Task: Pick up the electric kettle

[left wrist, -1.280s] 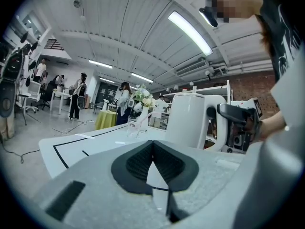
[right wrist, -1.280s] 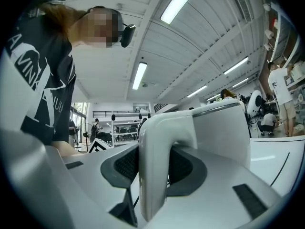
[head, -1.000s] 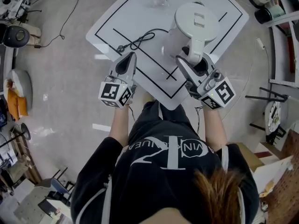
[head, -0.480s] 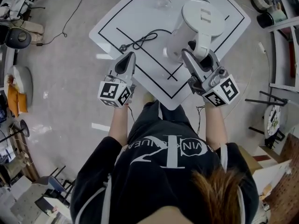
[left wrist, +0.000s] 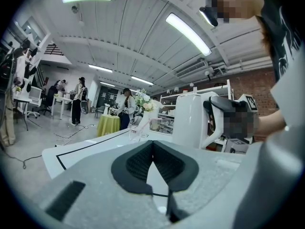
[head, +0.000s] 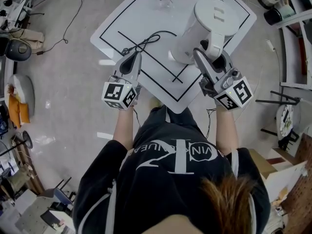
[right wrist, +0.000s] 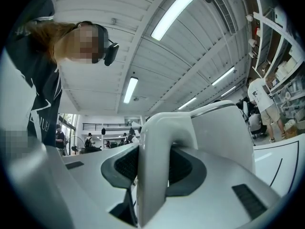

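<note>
The only lettering is the large white print on the person's black shirt (head: 178, 156), upside down and too broken to read in full. The cube (head: 118, 95) on each hand-held gripper bears black-and-white square markers. The right hand-held gripper (head: 210, 58) is clenched on the handle (right wrist: 153, 162) of the white electric kettle (head: 207, 23), which leans over the worktop (head: 124, 18) near its right edge. Whether its base touches cannot be told. The left hand-held gripper (head: 132, 63), jaws pressed together on nothing, hovers at the near left edge by a black cable (head: 146, 43). Bare white surface lies between cable and kettle.
</note>
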